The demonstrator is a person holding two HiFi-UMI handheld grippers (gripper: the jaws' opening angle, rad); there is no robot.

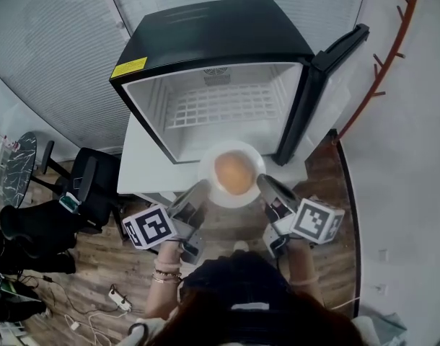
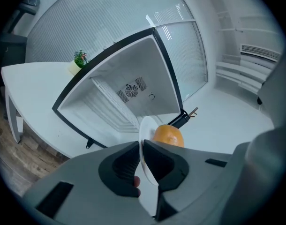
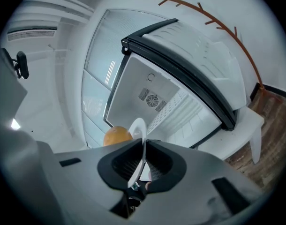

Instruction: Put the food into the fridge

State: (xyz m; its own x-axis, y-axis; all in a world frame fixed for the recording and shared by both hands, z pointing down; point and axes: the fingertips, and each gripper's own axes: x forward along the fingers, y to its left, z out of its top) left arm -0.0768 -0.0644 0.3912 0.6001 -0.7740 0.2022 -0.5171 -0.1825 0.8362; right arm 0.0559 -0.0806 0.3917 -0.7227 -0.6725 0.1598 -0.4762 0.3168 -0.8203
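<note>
The left gripper (image 1: pixel 197 194) is closed almost completely on the left rim of a white plate (image 1: pixel 246 154). In the left gripper view its jaws (image 2: pixel 142 146) stand only the rim's thickness apart, with the thin edge of the plate (image 2: pixel 146 128) pinched between the dark pads. The right gripper (image 1: pixel 267 186) grips the opposite, right rim in the same way. In its own view the jaws (image 3: pixel 144 146) are nearly together, with the plate (image 3: pixel 137 127) between them edge-on.

In the head view the plate lies about level with its face upward, carried between the two grippers. The line from one grip to the other runs left to right across the mouth of the fridge (image 1: pixel 205 34). A single orange-coloured piece of food (image 1: pixel 233 173) rests at the middle of the plate. It looks roundish, and no long axis can be made out. From each gripper it shows just past the rim (image 2: pixel 168 136) (image 3: pixel 116 136).

The plate is held just in front of the fridge's open front, over the near part of the white counter (image 1: pixel 144 166) on which the fridge stands, and not yet inside. The fridge door (image 1: pixel 328 85) stands swung open at the right. The white interior faces the person, with a wire shelf (image 1: pixel 220 105) inside and a round fan vent (image 2: pixel 131 91) on the back wall.
</note>
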